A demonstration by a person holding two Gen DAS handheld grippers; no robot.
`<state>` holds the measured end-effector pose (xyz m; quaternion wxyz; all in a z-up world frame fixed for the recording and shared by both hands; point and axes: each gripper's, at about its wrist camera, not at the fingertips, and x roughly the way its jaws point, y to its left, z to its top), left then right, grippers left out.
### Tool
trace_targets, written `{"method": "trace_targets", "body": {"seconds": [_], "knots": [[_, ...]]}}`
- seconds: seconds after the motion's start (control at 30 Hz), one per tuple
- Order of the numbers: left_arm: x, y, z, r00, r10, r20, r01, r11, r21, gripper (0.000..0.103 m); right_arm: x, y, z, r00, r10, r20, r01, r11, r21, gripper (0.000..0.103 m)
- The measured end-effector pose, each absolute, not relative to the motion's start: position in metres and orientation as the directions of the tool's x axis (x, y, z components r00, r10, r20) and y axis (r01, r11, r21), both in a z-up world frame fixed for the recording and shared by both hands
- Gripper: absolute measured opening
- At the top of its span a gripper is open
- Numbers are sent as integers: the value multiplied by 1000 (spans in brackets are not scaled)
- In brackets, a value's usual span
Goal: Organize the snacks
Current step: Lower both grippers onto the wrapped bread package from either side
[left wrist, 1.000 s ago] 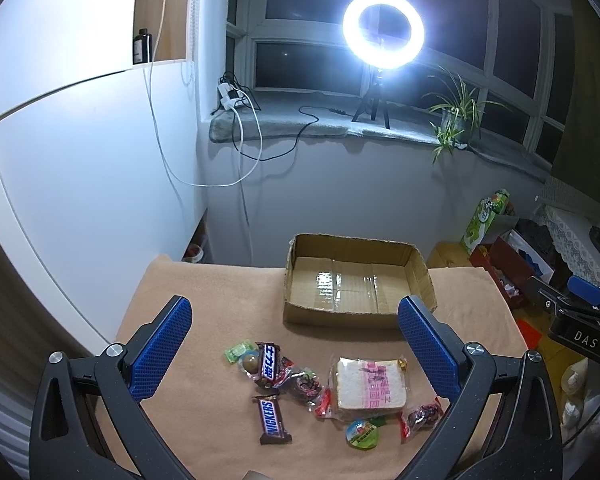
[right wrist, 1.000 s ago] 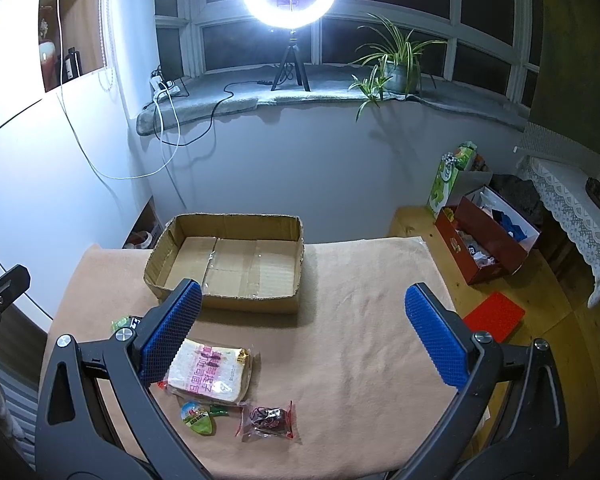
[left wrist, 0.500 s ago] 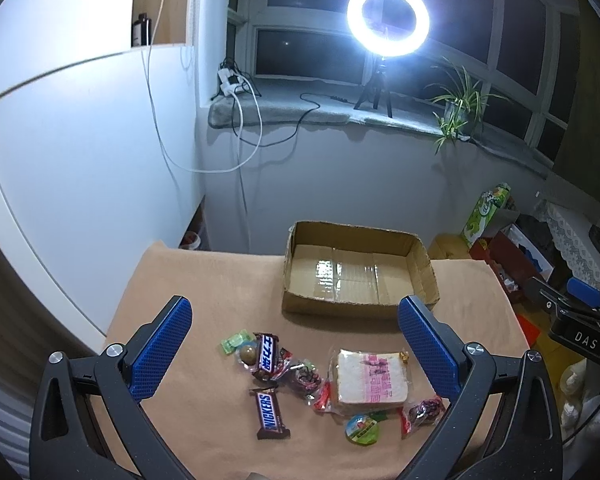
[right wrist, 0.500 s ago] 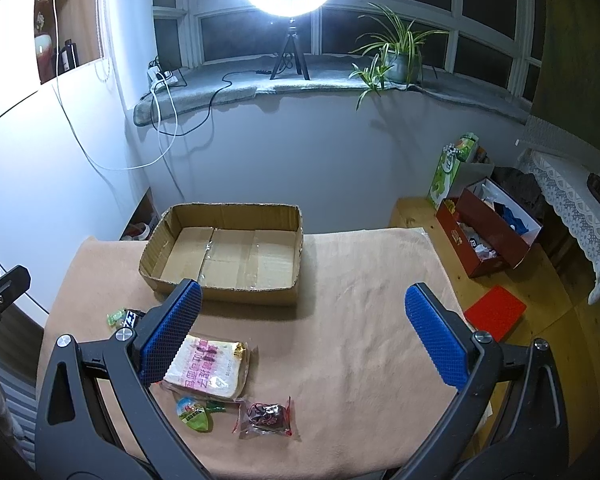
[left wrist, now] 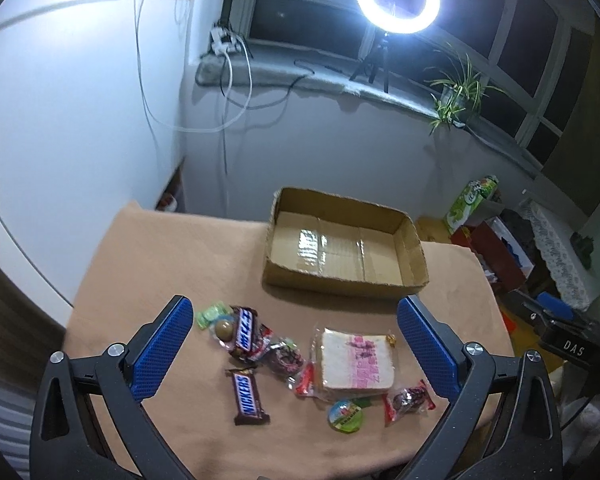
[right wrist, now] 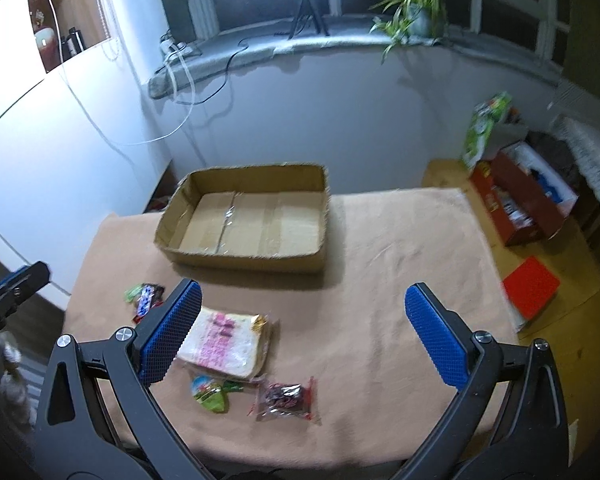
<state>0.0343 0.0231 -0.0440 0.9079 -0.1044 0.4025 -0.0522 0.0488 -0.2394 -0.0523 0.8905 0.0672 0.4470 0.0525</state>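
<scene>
**Both grippers up, nothing picked yet**

My left gripper (left wrist: 288, 344) hangs wide apart and empty above the snack cluster; my right gripper (right wrist: 300, 332) is equally wide and empty, sitting more to the right over bare worktop (right wrist: 380, 280). The cardboard box (left wrist: 342, 246) is empty, at the far side. Snacks lie loose on the near-left: 2 Snickers bars, 1 flat (left wrist: 250, 398) and 1 piled with small candies (left wrist: 246, 330), a wrapped bread slice (left wrist: 358, 358), a round green jelly cup (left wrist: 345, 416) and a red-edged packet (left wrist: 408, 396).

My read: first pick is pending. Best start is the flat Snickers, since it lies apart from the pile. I'd drop straight down, straddle its short width, and close firmly. The bread looks soft, so squeeze lightly there. Crinkly wrappers may slip.
</scene>
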Motion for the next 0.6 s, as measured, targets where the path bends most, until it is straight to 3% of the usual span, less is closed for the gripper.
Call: {"method": "trace_targets", "body": {"seconds": [0.17, 0.37, 0.6], "knots": [[45, 30, -64, 600, -259, -757, 8, 948, -318, 85, 58, -246, -81, 511, 278, -813, -39, 953, 301, 103], [54, 29, -91, 508, -360, -783, 27, 915, -403, 77, 62, -246, -110, 433, 351, -830, -32, 926, 375, 103], [66, 13, -131, 360, -450, -817, 53, 885, -463, 76, 72, -240, -143, 328, 460, -825, -24, 877, 480, 93]]}}
